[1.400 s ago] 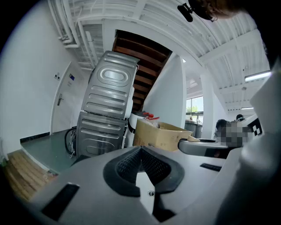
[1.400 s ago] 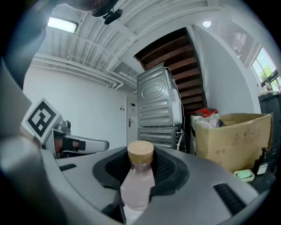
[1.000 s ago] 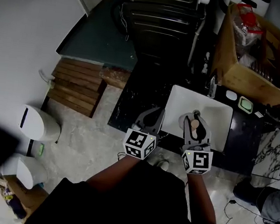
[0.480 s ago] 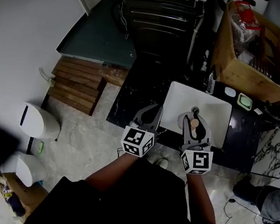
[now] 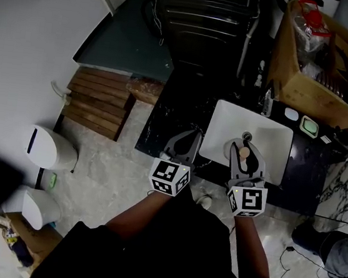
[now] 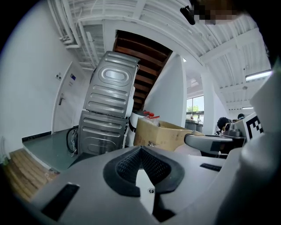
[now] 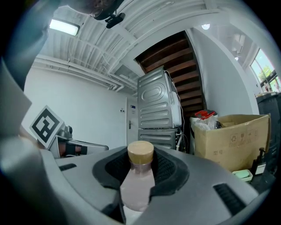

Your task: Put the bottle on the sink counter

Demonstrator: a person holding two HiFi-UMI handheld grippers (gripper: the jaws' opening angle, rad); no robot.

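A small bottle [image 7: 138, 184] with pale pinkish contents and a tan cap [image 5: 243, 152] stands upright between the jaws of my right gripper [image 5: 243, 149], which is shut on its neck and body. In the head view this gripper hovers over the near part of the white sink basin [image 5: 275, 138], set in a black counter [image 5: 170, 119]. My left gripper [image 5: 188, 138] is beside it to the left, over the counter's near edge. Its black pads [image 6: 125, 165] meet at the tip with nothing between them.
An open cardboard box [image 5: 312, 92] full of items stands behind the sink at the right, with a green dish [image 5: 309, 127] beside it. A metal appliance [image 5: 201, 19] stands behind the counter. Wooden slats [image 5: 96, 104] and white bins [image 5: 47, 150] are on the floor at left.
Only the head view has shifted slightly. Both grippers keep their places and the bottle stays in the right jaws.
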